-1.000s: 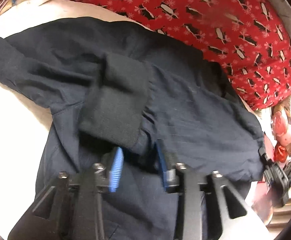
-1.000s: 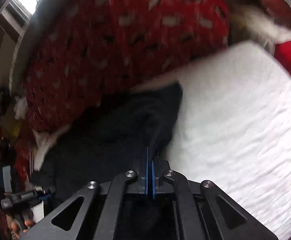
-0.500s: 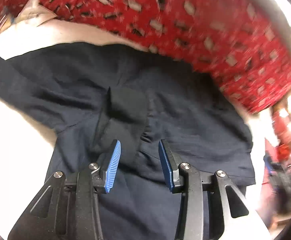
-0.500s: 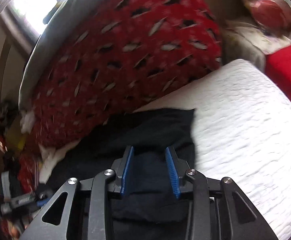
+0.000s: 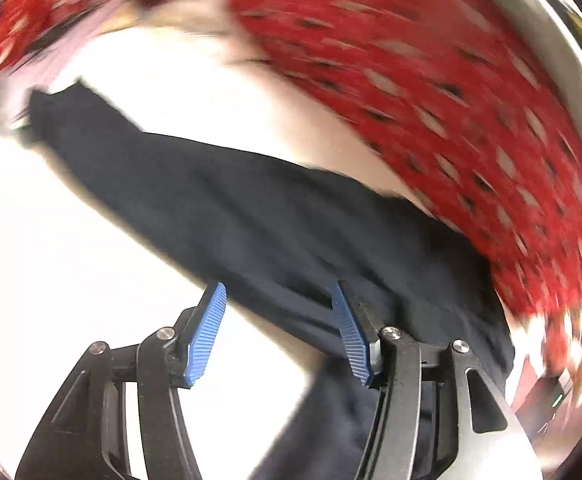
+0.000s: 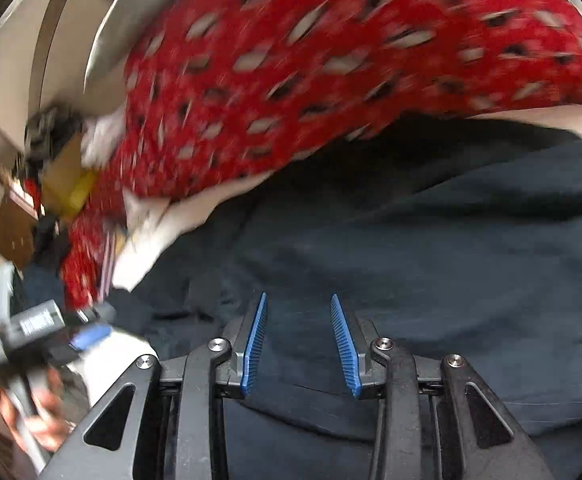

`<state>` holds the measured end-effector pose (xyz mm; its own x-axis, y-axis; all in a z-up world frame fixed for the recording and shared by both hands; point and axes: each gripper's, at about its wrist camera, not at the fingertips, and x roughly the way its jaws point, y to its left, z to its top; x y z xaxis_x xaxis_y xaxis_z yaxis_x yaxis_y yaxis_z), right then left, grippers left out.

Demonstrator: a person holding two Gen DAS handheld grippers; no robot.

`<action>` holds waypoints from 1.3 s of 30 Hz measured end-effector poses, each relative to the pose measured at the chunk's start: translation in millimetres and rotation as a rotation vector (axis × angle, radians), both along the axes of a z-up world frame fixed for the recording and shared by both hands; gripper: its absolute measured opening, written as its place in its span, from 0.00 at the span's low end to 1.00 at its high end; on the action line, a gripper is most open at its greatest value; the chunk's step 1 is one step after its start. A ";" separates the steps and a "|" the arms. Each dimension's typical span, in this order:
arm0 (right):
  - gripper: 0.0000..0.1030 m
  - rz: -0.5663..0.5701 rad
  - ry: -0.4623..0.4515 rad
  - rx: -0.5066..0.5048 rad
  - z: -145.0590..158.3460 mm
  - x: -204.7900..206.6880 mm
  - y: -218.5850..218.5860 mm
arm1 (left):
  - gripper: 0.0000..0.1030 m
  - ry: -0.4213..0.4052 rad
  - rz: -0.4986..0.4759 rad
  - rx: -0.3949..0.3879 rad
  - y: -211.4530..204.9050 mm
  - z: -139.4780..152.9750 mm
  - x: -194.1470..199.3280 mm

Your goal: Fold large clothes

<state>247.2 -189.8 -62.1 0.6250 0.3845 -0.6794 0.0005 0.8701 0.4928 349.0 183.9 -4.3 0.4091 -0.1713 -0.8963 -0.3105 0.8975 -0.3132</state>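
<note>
A large dark navy garment (image 5: 275, 216) lies spread on a white bed (image 5: 51, 248); one long part of it runs off to the upper left. My left gripper (image 5: 277, 304) is open and empty, just above the garment's lower edge. In the right wrist view the same garment (image 6: 431, 248) fills the middle and right. My right gripper (image 6: 298, 312) is open and empty, held over the cloth. The left gripper also shows in the right wrist view (image 6: 43, 332) at the far left, held in a hand. Both views are blurred by motion.
A red patterned blanket (image 5: 451, 92) lies bunched along the far side of the bed, and shows in the right wrist view (image 6: 311, 60). Cluttered shelves and boxes (image 6: 47, 184) stand at the left beyond the bed.
My right gripper opened and let go of the dark cloth, then swung left over the garment. My left gripper backed off the folded sleeve and turned left, staying open.
</note>
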 end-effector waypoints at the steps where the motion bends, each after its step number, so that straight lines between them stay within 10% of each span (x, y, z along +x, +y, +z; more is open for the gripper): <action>1: 0.39 0.032 0.033 -0.020 -15.0 6.9 14.3 | 0.52 0.028 0.040 -0.018 25.1 -6.5 5.7; 10: 0.45 0.018 -0.117 -0.156 -32.9 -12.9 43.4 | 0.52 0.133 0.036 0.012 37.8 -29.7 66.6; 15: 0.45 0.021 -0.128 -0.134 -37.4 -16.5 38.9 | 0.52 0.328 -0.059 0.398 -1.6 -56.8 100.3; 21: 0.45 0.023 -0.136 -0.081 -39.7 -11.1 36.4 | 0.52 0.398 -0.006 0.471 36.2 -60.7 64.4; 30: 0.45 0.025 -0.138 -0.070 -39.2 -10.4 35.8 | 0.52 0.378 0.075 0.200 124.7 -46.9 -55.1; 39: 0.45 0.026 -0.140 -0.062 -39.4 -10.2 35.2 | 0.53 0.245 0.164 0.062 122.5 -17.2 23.7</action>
